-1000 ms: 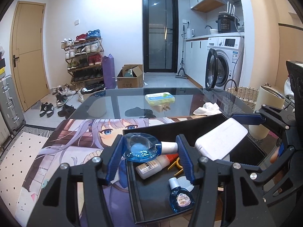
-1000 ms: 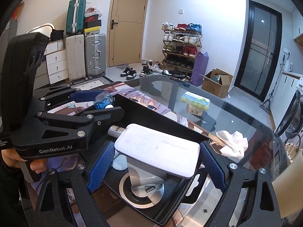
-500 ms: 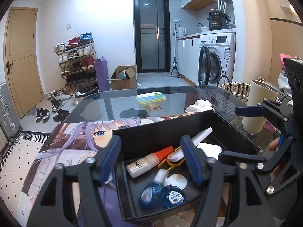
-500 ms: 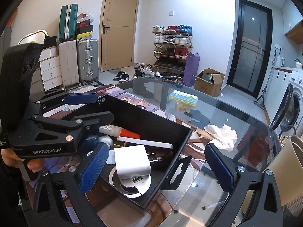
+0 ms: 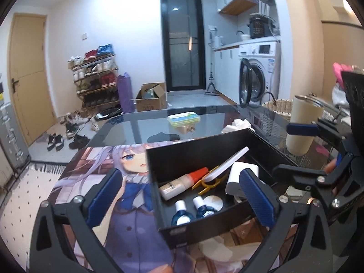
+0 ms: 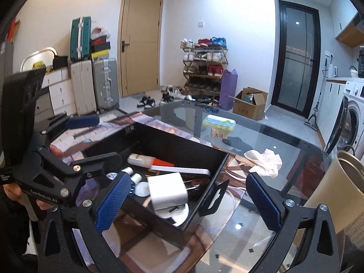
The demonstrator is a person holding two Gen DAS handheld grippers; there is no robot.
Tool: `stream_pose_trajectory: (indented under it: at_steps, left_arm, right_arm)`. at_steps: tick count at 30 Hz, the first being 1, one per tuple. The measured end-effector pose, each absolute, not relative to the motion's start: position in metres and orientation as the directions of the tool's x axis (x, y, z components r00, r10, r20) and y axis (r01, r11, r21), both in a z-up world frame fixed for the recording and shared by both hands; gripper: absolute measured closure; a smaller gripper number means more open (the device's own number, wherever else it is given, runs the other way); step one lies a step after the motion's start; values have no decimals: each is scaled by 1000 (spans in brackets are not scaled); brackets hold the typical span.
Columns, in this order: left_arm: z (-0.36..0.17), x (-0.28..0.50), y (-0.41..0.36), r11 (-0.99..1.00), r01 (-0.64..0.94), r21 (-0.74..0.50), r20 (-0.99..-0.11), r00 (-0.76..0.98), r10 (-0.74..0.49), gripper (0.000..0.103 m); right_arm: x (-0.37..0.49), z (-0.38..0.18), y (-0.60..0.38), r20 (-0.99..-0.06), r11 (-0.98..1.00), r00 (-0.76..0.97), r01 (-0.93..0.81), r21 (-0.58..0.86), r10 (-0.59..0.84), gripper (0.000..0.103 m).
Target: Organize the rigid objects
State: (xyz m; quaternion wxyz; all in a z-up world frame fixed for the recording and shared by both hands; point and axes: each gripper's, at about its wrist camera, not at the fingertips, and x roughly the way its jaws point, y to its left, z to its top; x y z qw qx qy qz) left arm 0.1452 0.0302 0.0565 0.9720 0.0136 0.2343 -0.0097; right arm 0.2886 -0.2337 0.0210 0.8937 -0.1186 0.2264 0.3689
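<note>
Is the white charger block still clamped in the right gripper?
No, the right gripper stands open and empty, and the white charger block lies in the black box.

- Left gripper (image 5: pixel 182 195): jaws spread wide and have just been opening; nothing pressed between the blue pads (image 5: pixel 103 195). Points forward, tilted downward.
- Right gripper (image 6: pixel 188 201): jaws also wide, pads clear of everything. Same downward tilt.
- Fingers (image 6: pixel 55 151) of the left hand wrap that gripper's handle, seen from the right wrist.
</note>
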Motion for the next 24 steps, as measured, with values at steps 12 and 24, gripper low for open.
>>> stream_pose_trajectory:
  at_steps: [12,24]
  left_arm:
    - [47,122,55,998,-62,-23,-432,901,46,0]
    - [43,126,53,997,-79,2,-455,888,71,0]
  right_arm:
    - [261,16,-237,-431,687,627,-726,-23,649,1]
    - [264,16,-236,-441,675,606,-738,2,663,1]
